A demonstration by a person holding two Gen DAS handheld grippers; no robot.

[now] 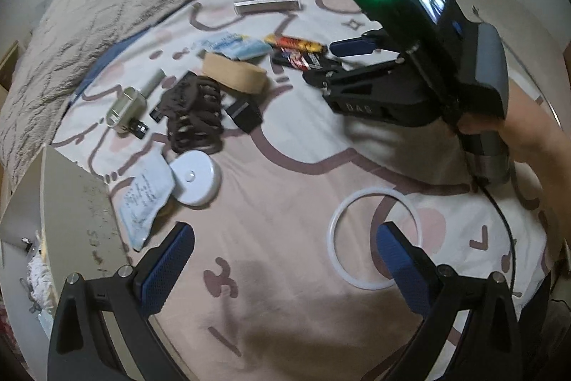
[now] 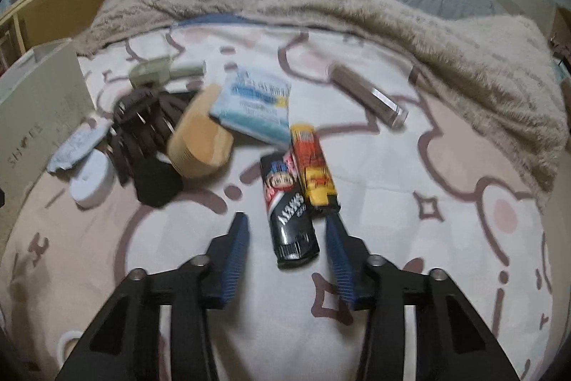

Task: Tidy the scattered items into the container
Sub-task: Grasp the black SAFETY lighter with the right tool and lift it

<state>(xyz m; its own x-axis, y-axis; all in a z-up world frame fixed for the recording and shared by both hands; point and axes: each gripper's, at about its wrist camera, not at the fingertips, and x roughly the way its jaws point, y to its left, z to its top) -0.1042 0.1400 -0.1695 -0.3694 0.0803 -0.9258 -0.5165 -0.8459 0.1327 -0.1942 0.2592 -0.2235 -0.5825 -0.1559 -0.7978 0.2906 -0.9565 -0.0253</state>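
Scattered items lie in a loose cluster on the bed point(image 1: 285, 188), on a soft pink-and-white printed cover, so nothing sits quite flat; box point(image 1: 71, 209), pale card with printed lettering, stands at the bed's left edge, just beside the cluster, presumably the container; right tongs point(image 2: 285, 238) released, jaws wide, straddling the black tube point(image 2: 291, 220), glossy plastic with a ribbed cap toward the camera; neither pad looks to touch it yet, though motion blur makes that uncertain; judged an approach for a pinch across the tube's narrow width; yellow-red pack point(image 2: 314, 166) lies alongside, touching the tube, right pad tip very close to its end, so it may get nudged; beyond them a blue tissue pack point(image 2: 255, 106), soft film; tan roll point(image 2: 200, 145), cylindrical, on its side; brown straps point(image 2: 142, 127), limp tangle; white disc point(image 2: 91, 181), smooth, hard; clear tube point(image 2: 367, 95) apart to the right; left tongs point(image 1: 285, 259) released, empty, above bare cover near a thin white ring point(image 1: 335, 238).
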